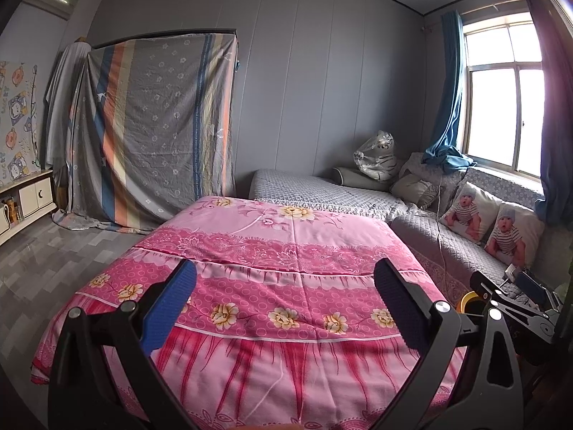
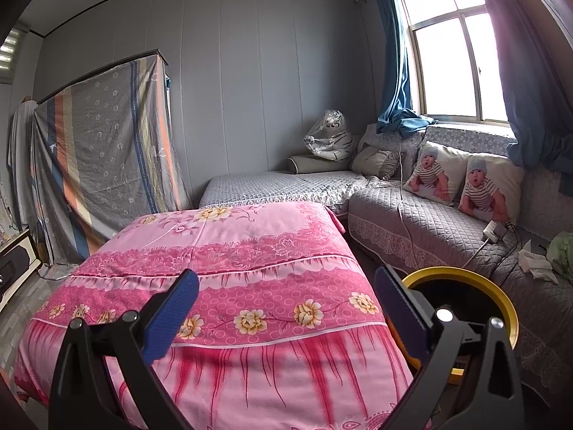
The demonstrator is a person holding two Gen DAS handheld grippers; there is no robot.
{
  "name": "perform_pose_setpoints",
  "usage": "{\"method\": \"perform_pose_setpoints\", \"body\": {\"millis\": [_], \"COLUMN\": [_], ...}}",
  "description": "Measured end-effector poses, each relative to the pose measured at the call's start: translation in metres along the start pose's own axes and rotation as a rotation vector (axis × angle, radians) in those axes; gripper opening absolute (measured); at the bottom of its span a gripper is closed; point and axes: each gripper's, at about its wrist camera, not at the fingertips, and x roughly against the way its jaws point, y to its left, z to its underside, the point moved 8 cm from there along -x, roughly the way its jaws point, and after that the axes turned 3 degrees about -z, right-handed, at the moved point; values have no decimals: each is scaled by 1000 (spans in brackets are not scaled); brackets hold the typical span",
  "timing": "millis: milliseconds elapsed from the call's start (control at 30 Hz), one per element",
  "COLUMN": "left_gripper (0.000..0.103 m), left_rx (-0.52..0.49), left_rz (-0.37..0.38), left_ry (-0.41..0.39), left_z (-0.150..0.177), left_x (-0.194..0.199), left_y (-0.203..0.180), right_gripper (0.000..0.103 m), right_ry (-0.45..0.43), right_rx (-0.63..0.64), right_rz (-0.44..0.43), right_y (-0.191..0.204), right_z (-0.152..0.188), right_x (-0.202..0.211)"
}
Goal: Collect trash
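Observation:
My left gripper (image 1: 284, 304) is open and empty, held above the near end of a pink flowered bedspread (image 1: 272, 251). My right gripper (image 2: 286, 308) is open and empty over the same bedspread (image 2: 229, 251). A yellow-rimmed bin (image 2: 462, 279) with a dark inside stands just right of the bed, beside my right finger; its rim shows in the left wrist view (image 1: 471, 301). Crumpled white tissue (image 2: 537, 261) lies on the grey sofa at the right. The right gripper's black frame (image 1: 515, 308) shows at the right of the left wrist view.
A grey quilted corner sofa (image 2: 429, 225) holds two baby-print pillows (image 2: 462, 179), a charger with cables (image 2: 494, 231) and a wrapped plush tiger (image 2: 329, 136). A sheet-covered wardrobe (image 1: 157, 129) stands at the back left. A low cabinet (image 1: 32, 197) lines the left wall.

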Motion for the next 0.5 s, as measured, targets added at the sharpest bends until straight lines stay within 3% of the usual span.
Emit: {"method": "perform_pose_setpoints", "body": {"millis": [500], "left_gripper": [95], "left_rx": [-2], "left_rz": [5], "left_ry": [3], "left_z": [2], "left_x": [-2], "left_y": [-1], "right_gripper": [95], "right_ry": [12], "right_rx": [2], "right_rz": [3], "right_y": [-3], "right_z": [2], "right_x": [-2]}}
